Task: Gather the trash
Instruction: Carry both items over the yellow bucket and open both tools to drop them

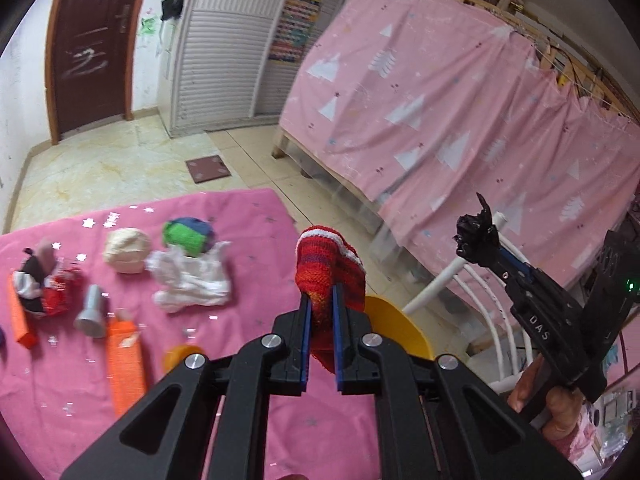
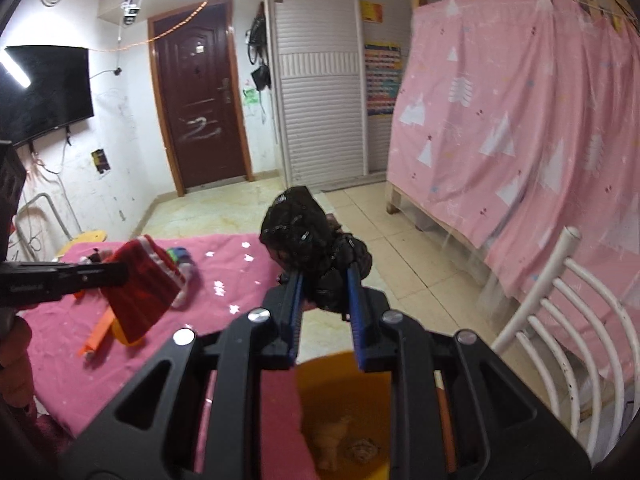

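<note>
My left gripper (image 1: 320, 300) is shut on a red striped knit sock (image 1: 328, 268), held up above the right edge of the pink table cover (image 1: 240, 216); it also shows in the right wrist view (image 2: 140, 292). My right gripper (image 2: 324, 284) is shut on a crumpled black plastic bag (image 2: 308, 236), held over a yellow bin (image 2: 344, 412) with some scraps in it. The black bag shows at the right of the left wrist view (image 1: 476, 236). The bin's rim (image 1: 396, 328) sits just right of my left gripper.
On the pink cover lie a white crumpled bag (image 1: 192, 280), a green and blue ball (image 1: 188, 232), a cream ball (image 1: 126, 250), a silver flashlight (image 1: 93, 312), orange boxes (image 1: 124, 364) and a red and black pile (image 1: 44, 284). A white chair (image 2: 560, 320) stands right, before the pink-curtained bed (image 1: 440, 100).
</note>
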Tool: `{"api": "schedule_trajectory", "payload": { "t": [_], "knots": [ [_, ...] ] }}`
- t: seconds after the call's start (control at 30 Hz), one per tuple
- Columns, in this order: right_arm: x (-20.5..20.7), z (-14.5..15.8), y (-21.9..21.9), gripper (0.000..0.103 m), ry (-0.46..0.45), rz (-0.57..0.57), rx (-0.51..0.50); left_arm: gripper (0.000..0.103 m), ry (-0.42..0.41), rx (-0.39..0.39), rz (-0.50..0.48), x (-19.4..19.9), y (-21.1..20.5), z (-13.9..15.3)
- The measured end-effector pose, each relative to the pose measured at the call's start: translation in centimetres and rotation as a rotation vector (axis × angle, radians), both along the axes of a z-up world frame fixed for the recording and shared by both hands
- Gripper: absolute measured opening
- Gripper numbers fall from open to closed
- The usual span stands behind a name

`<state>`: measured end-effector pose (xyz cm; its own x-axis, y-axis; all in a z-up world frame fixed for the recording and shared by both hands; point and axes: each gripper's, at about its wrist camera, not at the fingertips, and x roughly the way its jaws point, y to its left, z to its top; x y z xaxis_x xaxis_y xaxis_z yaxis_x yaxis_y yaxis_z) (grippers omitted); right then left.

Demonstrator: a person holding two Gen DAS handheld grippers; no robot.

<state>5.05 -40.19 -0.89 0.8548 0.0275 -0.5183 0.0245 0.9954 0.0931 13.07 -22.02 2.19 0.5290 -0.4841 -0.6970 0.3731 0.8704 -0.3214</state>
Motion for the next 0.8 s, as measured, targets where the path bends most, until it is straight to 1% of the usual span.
{"api": "schedule_trajectory", "payload": {
  "t": [0.13, 0.27, 0.4, 0.43, 0.5, 0.57, 0.6, 0.63, 0.7, 0.77, 0.8],
  "knots": [
    [-0.7, -0.5, -1.4, 0.02, 0.011, 0.003, -0.002, 0.001, 0.046, -0.002, -0.053, 0.7, -4.3, -1.5],
    [-1.5, -0.5, -2.4, 0.019, 0.001, -0.011, -0.007, 0.001, 0.06, 0.032, -0.092, 0.8, -8.3, -2.9],
    [-1.6, -0.6, -3.6, 0.02, -0.004, -0.03, 0.021, 0.002, 0.106, 0.05, -0.126, 1.1, -11.3, -4.7],
    [-1.6, -0.7, -3.8, 0.02, -0.002, -0.031, 0.026, 0.005, 0.117, 0.052, -0.139, 1.1, -11.6, -5.0],
    [-1.4, -0.9, -3.9, 0.021, 0.008, -0.033, 0.029, 0.015, 0.126, 0.057, -0.158, 1.1, -12.4, -5.4],
    [-1.2, -1.1, -4.0, 0.028, 0.016, -0.034, 0.028, 0.051, 0.127, 0.055, -0.156, 1.2, -12.4, -5.4],
    [-1.2, -1.1, -4.0, 0.029, 0.018, -0.036, 0.028, 0.058, 0.127, 0.048, -0.152, 1.2, -12.2, -5.4],
    [-1.1, -1.0, -4.0, 0.034, 0.018, -0.038, 0.027, 0.065, 0.124, 0.04, -0.141, 1.3, -11.9, -5.2],
    [-1.1, -1.1, -4.1, 0.039, 0.016, -0.042, 0.032, 0.066, 0.117, 0.037, -0.118, 1.5, -11.1, -5.1],
    [-1.1, -1.0, -4.3, 0.048, 0.01, -0.045, 0.035, 0.067, 0.116, 0.036, -0.102, 1.7, -10.4, -4.9],
    [-1.1, -0.9, -4.2, 0.048, 0.008, -0.045, 0.037, 0.067, 0.114, 0.035, -0.089, 1.7, -10.0, -4.8]
  ]
}}
